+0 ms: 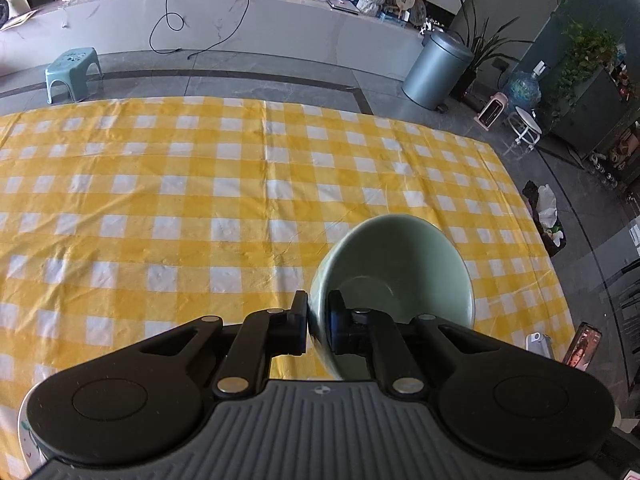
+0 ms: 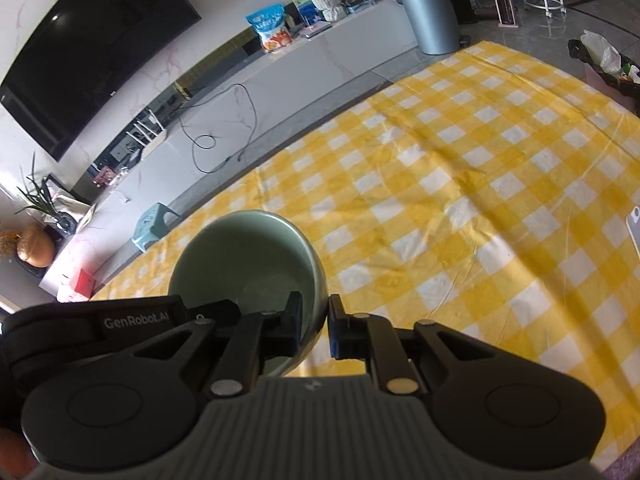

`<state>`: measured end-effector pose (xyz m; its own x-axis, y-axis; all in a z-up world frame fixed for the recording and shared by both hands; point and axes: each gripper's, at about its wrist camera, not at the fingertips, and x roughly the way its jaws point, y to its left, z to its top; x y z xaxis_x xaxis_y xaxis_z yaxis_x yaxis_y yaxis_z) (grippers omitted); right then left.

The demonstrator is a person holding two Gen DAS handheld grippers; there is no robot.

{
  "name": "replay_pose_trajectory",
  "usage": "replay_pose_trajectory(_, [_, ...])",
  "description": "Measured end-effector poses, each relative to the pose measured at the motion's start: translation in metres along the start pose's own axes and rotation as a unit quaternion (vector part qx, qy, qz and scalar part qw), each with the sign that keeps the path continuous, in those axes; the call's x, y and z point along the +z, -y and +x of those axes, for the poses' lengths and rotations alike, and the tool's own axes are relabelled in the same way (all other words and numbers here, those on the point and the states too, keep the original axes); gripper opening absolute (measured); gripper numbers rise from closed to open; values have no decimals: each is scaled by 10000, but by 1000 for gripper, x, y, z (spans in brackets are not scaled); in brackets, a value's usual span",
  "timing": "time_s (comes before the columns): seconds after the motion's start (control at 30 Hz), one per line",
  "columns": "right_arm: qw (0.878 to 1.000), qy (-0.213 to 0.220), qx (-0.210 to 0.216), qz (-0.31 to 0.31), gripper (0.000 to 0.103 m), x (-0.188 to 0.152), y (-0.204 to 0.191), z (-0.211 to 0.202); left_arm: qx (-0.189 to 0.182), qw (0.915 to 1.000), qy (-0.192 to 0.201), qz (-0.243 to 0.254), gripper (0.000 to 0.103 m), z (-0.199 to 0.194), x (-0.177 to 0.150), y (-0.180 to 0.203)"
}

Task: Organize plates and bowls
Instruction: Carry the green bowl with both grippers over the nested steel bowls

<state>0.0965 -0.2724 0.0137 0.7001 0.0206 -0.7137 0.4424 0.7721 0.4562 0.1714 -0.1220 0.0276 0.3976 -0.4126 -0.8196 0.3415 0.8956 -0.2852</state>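
In the left wrist view a pale green bowl [image 1: 400,256] hangs tilted above the yellow-checked tablecloth [image 1: 160,200]. My left gripper [image 1: 318,300] is shut on its left rim, one finger outside the wall and one inside. In the right wrist view a green bowl [image 2: 248,256] is also off the tablecloth [image 2: 480,200]. My right gripper [image 2: 316,308] is shut on its right rim, left finger inside and right finger outside. The other gripper's black body [image 2: 136,322] lies against that bowl's near left side. I cannot tell whether both views show the same bowl.
A grey bin [image 1: 436,68] and a teal stool [image 1: 72,68] stand on the floor beyond the table's far edge. A black bag of rubbish [image 1: 544,216] sits off the right edge. A phone [image 2: 634,228] lies on the cloth at the far right.
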Motion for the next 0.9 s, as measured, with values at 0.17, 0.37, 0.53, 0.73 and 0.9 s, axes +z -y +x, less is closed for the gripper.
replay_pose_trajectory(0.17, [9997,96,209,-130,11,-17,-17,-33,-1,9994,255,-229,11,-38,-21,-12])
replay_pose_trajectory(0.37, [9986,68,448,-280,10,-46,-34,-60,28,9971,470,-600,11,-72,-52,-33])
replay_pose_trajectory(0.53, [9977,-53,545,-388,10,-68,-40,-72,-51,9936,518,-1002,11,-86,-79,-53])
replay_pose_trajectory(0.73, [9971,-302,571,-398,9,-89,-36,-74,-110,9902,461,-1317,12,-90,-111,-70])
replay_pose_trajectory(0.9, [9966,-539,533,-313,7,-101,-28,-69,-143,9896,347,-1392,13,-87,-127,-75])
